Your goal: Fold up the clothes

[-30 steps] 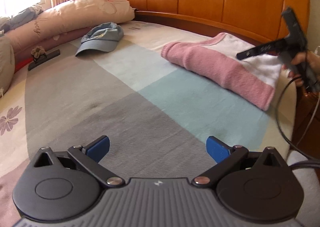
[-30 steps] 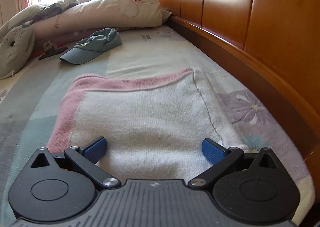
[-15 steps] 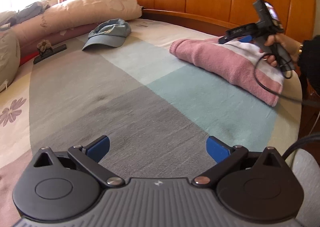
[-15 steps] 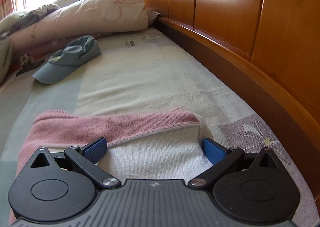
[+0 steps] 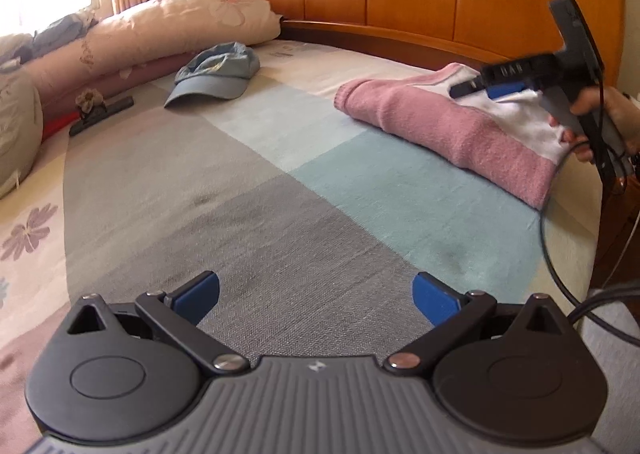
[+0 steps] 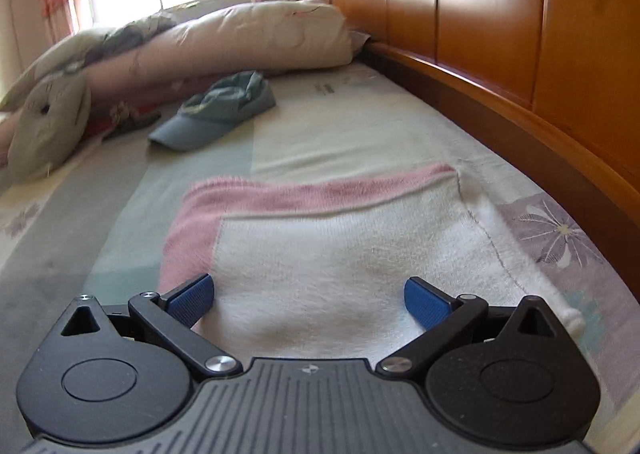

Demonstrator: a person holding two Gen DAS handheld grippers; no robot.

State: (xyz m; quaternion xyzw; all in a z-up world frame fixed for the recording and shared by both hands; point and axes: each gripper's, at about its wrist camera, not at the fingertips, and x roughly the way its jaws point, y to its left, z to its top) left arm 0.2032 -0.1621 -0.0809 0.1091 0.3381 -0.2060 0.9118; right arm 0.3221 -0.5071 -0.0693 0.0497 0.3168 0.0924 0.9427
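The folded pink-and-white garment (image 6: pixel 344 254) is lying on the bed (image 5: pixel 280 222) beside the headboard (image 6: pixel 520 54), both claws, right claw (image 6: pixel 306 296) and left claw (image 5: pixel 316 294), hovering spread apart and empty, suggesting folding is finishing and only tidying is remaining

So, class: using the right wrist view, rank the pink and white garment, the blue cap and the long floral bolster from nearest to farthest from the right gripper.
1. Pink and white garment: directly under the right gripper.
2. Blue cap: ahead, left of centre.
3. Floral bolster: farthest, by the window.
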